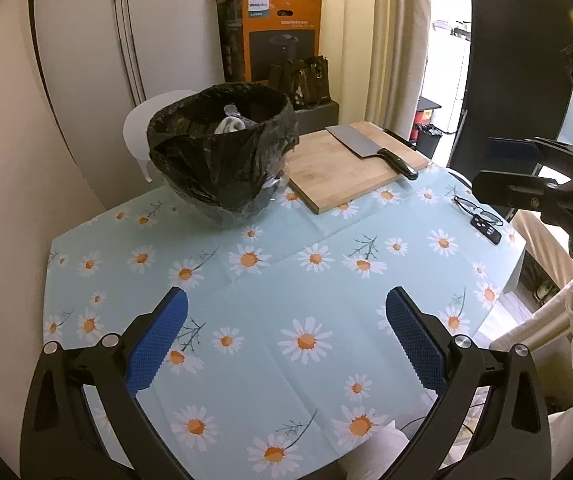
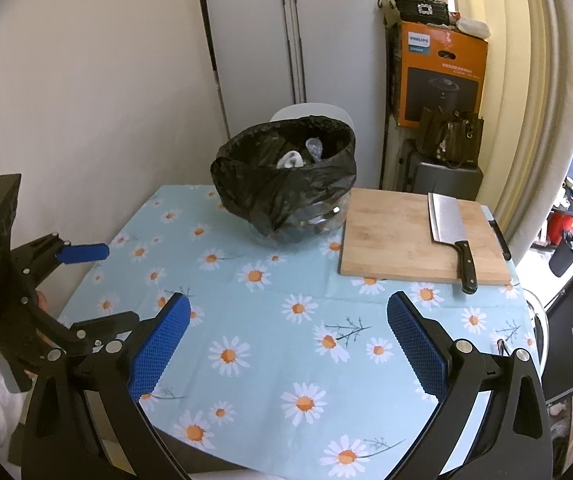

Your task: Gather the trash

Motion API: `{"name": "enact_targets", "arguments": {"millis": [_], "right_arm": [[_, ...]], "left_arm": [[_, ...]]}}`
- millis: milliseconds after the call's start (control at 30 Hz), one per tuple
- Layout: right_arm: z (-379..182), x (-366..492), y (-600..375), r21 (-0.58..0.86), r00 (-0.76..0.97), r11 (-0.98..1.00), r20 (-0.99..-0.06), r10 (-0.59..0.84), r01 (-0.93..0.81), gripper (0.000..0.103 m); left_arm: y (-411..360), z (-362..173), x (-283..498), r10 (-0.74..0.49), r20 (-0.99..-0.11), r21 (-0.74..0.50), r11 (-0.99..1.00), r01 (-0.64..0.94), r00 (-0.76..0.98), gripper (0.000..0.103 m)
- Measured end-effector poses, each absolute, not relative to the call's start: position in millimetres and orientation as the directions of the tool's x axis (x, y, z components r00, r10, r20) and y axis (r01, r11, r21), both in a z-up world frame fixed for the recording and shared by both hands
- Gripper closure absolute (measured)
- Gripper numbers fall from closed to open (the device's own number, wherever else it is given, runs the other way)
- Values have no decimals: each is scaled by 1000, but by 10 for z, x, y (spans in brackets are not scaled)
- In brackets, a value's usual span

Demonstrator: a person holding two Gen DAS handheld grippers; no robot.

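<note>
Both grippers hover over the daisy-print tablecloth with nothing between their blue pads. From its own camera the left gripper shows its jaws spread wide above the near half of the table; the right gripper is likewise spread, hanging over the cloth closer to the cutting board. Each also appears at the edge of the other's view — the right one at the far right edge of the left camera, the left one at the left edge of the right camera, jaws parted.

A trash bin, lined with a black bag folded over its rim, stands at the back of the table, well apart from both grippers. Inside it lie a few pale crumpled pieces of trash.

Just beside the bin on its right lies a wooden cutting board, flat on the cloth, with a cleaver resting on it, its black handle overhanging the board's near edge. Near the table's right edge, a pair of glasses and a small black remote lie side by side.
</note>
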State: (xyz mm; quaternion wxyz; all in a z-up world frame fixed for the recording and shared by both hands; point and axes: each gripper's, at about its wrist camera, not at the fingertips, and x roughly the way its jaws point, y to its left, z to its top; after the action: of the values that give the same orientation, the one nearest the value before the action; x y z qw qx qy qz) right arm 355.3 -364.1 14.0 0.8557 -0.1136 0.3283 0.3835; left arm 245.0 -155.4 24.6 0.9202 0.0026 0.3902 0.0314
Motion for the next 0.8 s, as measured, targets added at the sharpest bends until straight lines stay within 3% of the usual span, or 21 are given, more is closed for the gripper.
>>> {"name": "enact_targets", "arguments": {"millis": [800], "right_arm": [[54, 3663, -3743, 64, 485, 701, -677, 553, -711, 8]], "left_arm": [[-1575, 277, 2381, 99, -706, 32, 994, -109, 701, 6]]}}
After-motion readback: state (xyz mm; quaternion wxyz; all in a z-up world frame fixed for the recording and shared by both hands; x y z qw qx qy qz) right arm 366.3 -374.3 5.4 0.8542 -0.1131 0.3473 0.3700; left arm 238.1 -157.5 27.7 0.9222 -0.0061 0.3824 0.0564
